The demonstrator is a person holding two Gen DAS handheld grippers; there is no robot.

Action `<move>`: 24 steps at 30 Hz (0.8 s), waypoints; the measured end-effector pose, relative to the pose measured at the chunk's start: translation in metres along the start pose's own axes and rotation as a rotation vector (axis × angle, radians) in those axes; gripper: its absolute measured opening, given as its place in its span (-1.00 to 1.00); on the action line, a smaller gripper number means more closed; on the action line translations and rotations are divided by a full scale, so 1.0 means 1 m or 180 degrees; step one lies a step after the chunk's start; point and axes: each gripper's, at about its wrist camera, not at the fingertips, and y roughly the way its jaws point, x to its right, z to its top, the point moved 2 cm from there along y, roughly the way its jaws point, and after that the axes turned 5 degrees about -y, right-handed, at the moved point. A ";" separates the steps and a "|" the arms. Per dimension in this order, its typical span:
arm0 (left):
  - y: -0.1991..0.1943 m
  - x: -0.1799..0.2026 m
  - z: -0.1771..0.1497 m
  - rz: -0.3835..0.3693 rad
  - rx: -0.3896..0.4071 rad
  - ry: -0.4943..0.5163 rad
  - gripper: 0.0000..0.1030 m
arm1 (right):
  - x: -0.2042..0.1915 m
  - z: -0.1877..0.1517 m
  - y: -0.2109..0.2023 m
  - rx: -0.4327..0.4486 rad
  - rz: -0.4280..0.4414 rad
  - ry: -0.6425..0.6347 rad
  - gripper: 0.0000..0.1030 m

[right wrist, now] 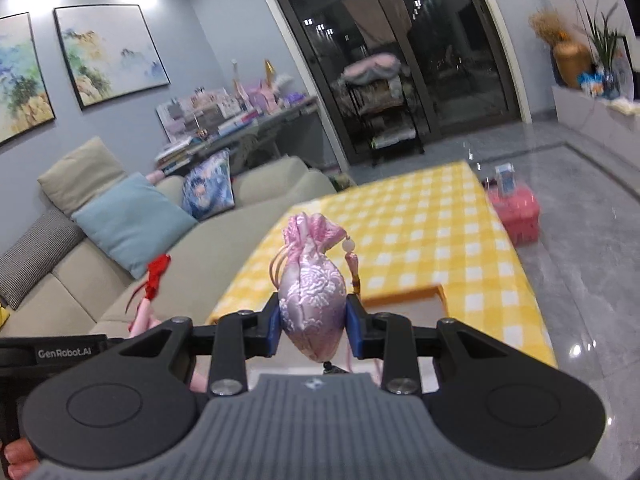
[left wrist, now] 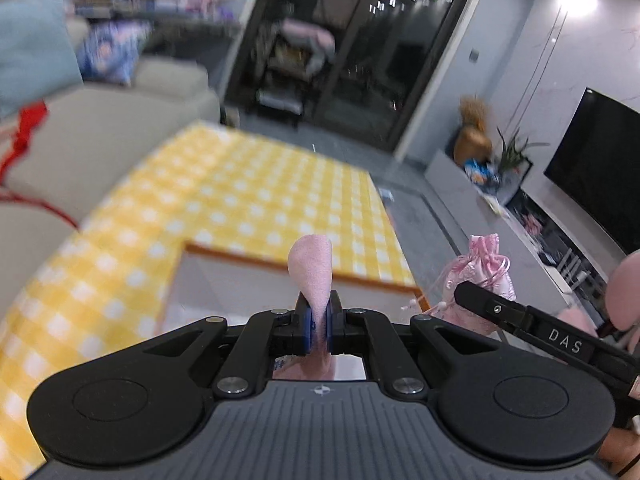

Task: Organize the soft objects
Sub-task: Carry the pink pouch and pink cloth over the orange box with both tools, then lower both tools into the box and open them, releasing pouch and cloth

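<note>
Both your grippers carry soft pink things above the worktop.
Your left gripper (left wrist: 319,330) jaws clamp a pink plush piece (left wrist: 311,272); your right gripper (right wrist: 314,326) jaws clamp a pink satin pouch (right wrist: 311,292). The yellow checked worktop (right wrist: 432,232) lies at 12 o'clock.

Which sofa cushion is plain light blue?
The blue cushion, lying between the beige cushion and the patterned cushion; the grey cushion is finely checked.
</note>
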 end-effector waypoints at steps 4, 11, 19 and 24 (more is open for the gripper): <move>0.021 0.006 -0.008 -0.0050 -0.0185 -0.0014 -0.86 | 0.014 -0.012 0.009 -0.0262 0.0044 0.0132 -0.39; 0.055 0.015 -0.037 0.0000 -0.0647 -0.0256 -0.87 | 0.009 -0.052 0.019 -0.0908 -0.0135 -0.0258 -0.39; 0.076 0.021 -0.060 0.0207 -0.0976 -0.0325 -0.87 | 0.002 -0.071 0.030 -0.1363 -0.0212 -0.0606 -0.39; 0.087 0.016 -0.069 0.0172 -0.1123 -0.0341 -0.73 | 0.007 -0.069 0.033 -0.1277 -0.0377 -0.0612 -0.40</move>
